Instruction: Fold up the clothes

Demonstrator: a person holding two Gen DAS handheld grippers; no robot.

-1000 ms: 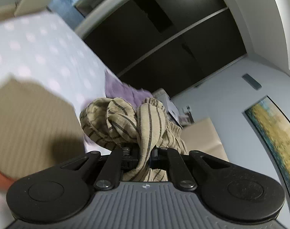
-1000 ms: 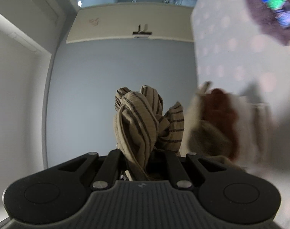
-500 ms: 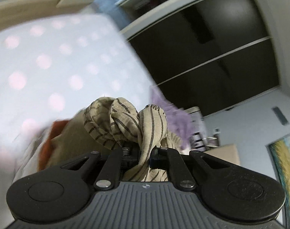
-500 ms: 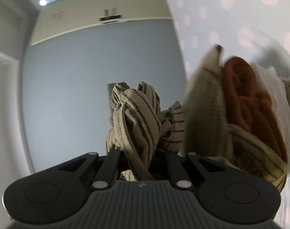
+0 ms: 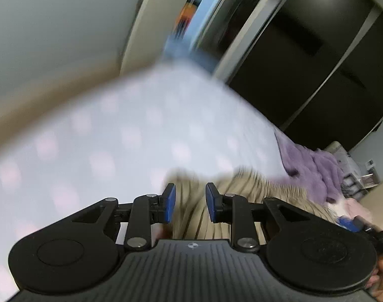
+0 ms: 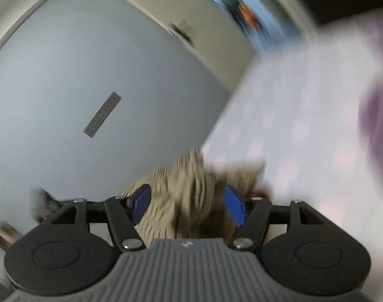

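Left wrist view: both hand-held grippers (image 5: pixel 189 206) (image 6: pixel 189 207) opening around striped garment (image 5: pixel 191 216); dotted bedspread (image 5: pixel 116 138) ahead lies bare.

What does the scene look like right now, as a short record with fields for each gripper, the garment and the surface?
left gripper: jaws opening, pads clear of the cloth
right gripper: jaws opening, wide apart
garment: striped beige garment, lying between and beyond both grippers' fingers, blurred
surface: pale polka-dot bedsheet
other cloth: purple blanket, beyond the garment
image quality: both views motion-blurred
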